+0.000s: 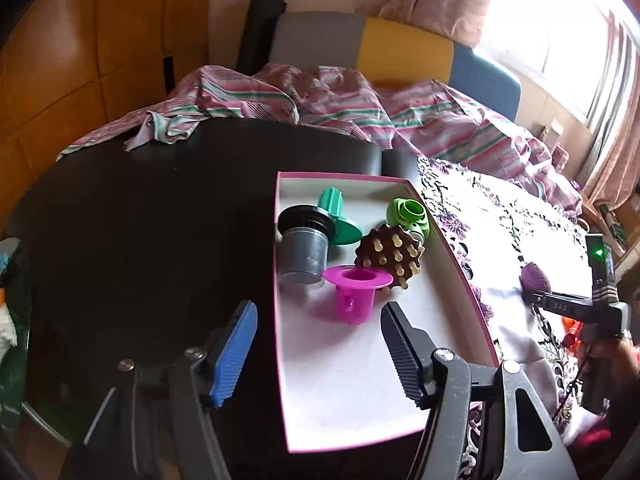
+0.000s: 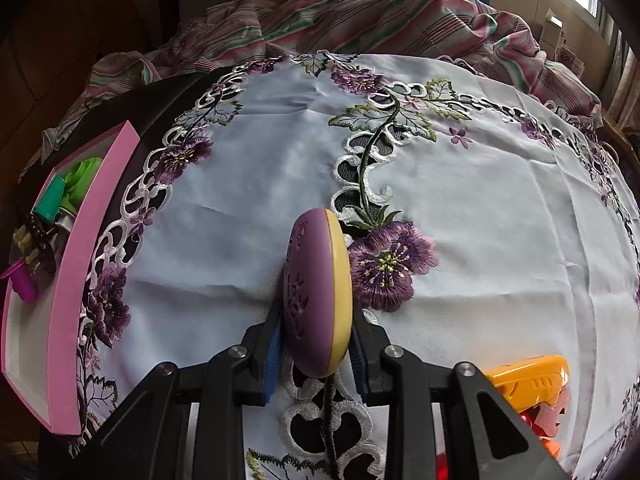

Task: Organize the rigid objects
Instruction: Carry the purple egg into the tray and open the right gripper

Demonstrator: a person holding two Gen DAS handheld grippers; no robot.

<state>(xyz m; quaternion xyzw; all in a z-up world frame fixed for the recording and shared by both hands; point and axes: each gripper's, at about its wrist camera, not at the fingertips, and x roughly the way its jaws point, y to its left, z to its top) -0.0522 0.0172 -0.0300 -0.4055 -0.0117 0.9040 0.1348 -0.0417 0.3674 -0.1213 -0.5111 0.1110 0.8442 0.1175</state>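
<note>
Your right gripper (image 2: 316, 354) has its fingers closed on a purple-and-yellow oval case (image 2: 318, 292), held on edge with the purple face, cut with a leaf-like pattern, turned to the left and the yellow half to the right; it hangs just above the embroidered white tablecloth (image 2: 480, 216), beside a stitched purple flower (image 2: 390, 266). From your left wrist view the same case (image 1: 535, 276) shows as a small purple shape at the tip of the right tool, whose side carries pale letters that look like "DAS", though they are too small to read with certainty, and a green light glows on its body. Your left gripper (image 1: 316, 344) holds nothing: its fingers stand wide apart over the near end of the pink-rimmed white box (image 1: 460, 264), which lies on the dark surface (image 1: 140, 220) against the cloth's edge. In the box's far half lie a grey-and-black cylinder (image 1: 302, 246), a teal flanged piece (image 1: 336, 216), a lime green ring-shaped piece (image 1: 408, 216), a brown disc with pale pegs (image 1: 390, 254) and a magenta cup-shaped piece (image 1: 356, 288), all crowded together and touching. An orange toy (image 2: 528, 384) lies on the cloth by your right tool. A striped pink sheet (image 1: 320, 96) is bunched beyond the surface.
</note>
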